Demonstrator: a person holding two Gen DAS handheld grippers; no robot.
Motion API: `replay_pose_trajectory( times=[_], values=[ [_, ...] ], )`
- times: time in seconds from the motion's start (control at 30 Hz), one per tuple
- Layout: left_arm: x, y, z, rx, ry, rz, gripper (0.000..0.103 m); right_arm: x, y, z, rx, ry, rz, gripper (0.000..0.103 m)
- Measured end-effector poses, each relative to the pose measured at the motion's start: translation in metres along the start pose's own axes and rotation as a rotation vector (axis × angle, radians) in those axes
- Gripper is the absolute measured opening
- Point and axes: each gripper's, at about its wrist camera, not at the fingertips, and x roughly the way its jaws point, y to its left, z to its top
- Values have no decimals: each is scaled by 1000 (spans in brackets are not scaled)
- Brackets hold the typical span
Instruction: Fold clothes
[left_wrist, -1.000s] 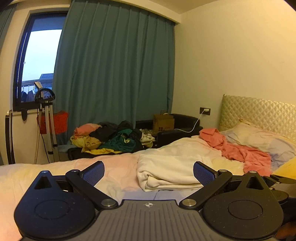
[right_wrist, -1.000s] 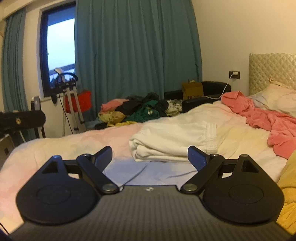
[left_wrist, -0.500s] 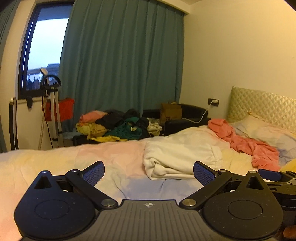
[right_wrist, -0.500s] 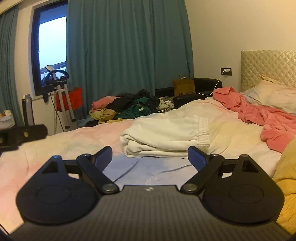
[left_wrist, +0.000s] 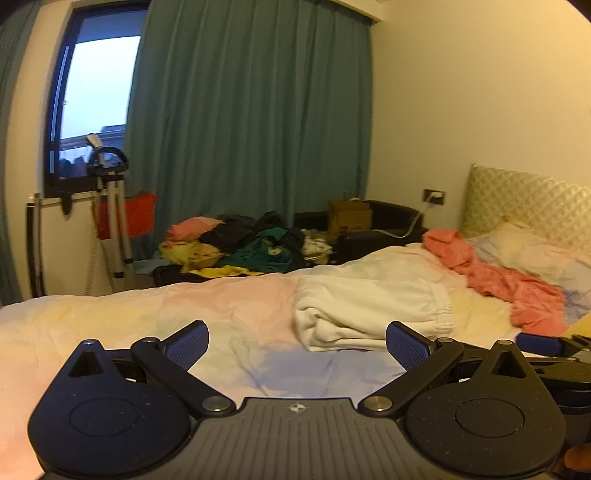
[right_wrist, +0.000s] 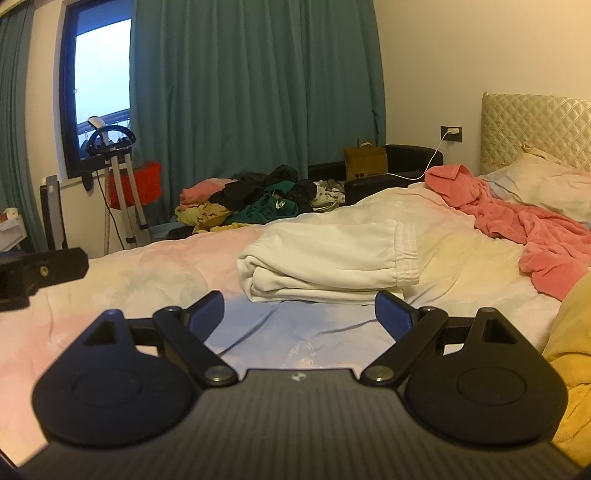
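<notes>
Since a sec ago both grippers had swung a bit leftward & pulled back, so the folded white garment (left_wrist: 369, 310) sat further to the right in the left wrist view than before; it hadn't shifted on the bed itself. The left gripper (left_wrist: 295, 341) hung just above the pastel bedspread (left_wrist: 110, 317), jaws spread wide, nothing btwn them; its blue pads (left_wrist: 186, 345) touched no cloth. The right gripper (right_wrist: 299, 308) was likewise wide apart & empty, low over the sheet, w/ the white garment (right_wrist: 332, 258) lying just ahead of its tips; the fold edge faced the camera, elastic waistband on the right side. A pink garment (right_wrist: 524, 229) sprawled crumpled nearer the pillows (right_wrist: 546, 184), apart from the white one; a yellow cloth (right_wrist: 569, 354) sat at the right edge, beside the right gripper. Beyond the bed, a heap of mixed clothes (left_wrist: 240, 247) lay on the floor under the teal curtain (left_wrist: 251, 129); a cardboard box (right_wrist: 365, 162) stood near the wall socket. In the left wrist view the right gripper's tip (left_wrist: 539, 343) showed at the far right.
</notes>
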Motion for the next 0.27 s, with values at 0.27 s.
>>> replay_pose_trajectory(
  times=[0.27],
  values=[
    [1, 5, 1, -20, -1, -11, 103, 1, 2, 1, -8, 7, -1, 90]
  ],
)
